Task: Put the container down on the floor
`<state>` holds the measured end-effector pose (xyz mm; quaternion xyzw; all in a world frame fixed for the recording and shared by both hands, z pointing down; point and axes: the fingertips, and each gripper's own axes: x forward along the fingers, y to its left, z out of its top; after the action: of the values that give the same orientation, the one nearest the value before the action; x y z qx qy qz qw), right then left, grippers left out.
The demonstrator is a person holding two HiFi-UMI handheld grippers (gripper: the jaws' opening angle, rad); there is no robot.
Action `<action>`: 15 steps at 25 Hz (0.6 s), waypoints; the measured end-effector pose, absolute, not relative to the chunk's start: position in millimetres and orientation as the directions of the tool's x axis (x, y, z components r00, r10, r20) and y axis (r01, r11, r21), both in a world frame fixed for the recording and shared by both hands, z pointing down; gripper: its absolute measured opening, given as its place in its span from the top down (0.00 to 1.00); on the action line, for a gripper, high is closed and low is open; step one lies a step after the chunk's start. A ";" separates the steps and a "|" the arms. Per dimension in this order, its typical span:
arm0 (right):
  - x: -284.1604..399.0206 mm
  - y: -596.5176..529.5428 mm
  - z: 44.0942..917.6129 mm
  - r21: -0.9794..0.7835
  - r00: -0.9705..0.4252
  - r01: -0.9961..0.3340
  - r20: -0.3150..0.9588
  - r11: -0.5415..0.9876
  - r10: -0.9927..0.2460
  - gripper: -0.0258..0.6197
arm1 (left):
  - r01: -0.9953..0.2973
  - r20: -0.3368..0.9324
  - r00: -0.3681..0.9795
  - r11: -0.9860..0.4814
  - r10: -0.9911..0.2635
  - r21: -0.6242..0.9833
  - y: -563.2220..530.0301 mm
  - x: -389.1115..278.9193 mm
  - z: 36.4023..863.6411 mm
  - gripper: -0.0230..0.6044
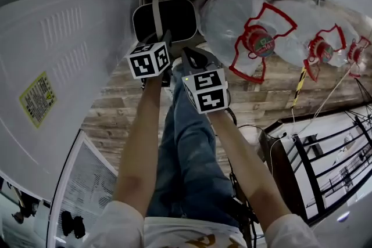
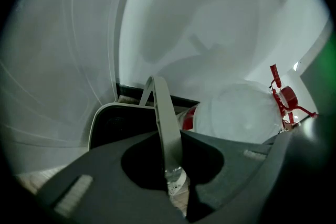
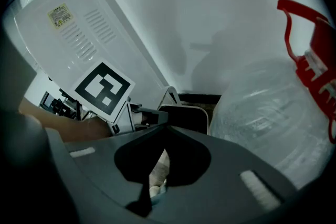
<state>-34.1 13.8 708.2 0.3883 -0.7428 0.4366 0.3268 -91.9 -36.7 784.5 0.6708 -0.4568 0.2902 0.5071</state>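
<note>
Colour and pattern findings:

- The container (image 1: 174, 19) is black with a cream rim, and its handle (image 2: 161, 113) is pale grey.
- The left gripper (image 2: 170, 136) and right gripper (image 3: 166, 127) are dark grey with small pale ribbed patches.
- The left cube (image 1: 149, 59) and right cube (image 1: 206, 90) are white with black square marker patterns.
- The water bottles (image 1: 229, 17) are clear, with red caps and red carry frames.
- The floor (image 1: 256, 99) shows a brown-grey wood-plank pattern.
- The appliance (image 1: 70, 49) is white with a yellow label (image 1: 38, 99).
- The jeans (image 1: 192, 154) are blue.
- The rod (image 1: 299, 83) is striped yellow and black.
- The rack (image 1: 331, 165) is black.
</note>
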 end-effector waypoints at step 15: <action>-26.3 21.0 724.9 -0.409 -0.484 -0.867 0.827 0.287 -0.287 0.92 | -0.930 0.874 0.366 -0.090 -0.318 0.357 -5.8 -90.4 804.9 0.90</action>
<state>-26.3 21.0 724.9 0.3925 -0.7345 0.4502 0.3221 -90.4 -5.8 804.9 0.6680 -0.4672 0.3140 0.4868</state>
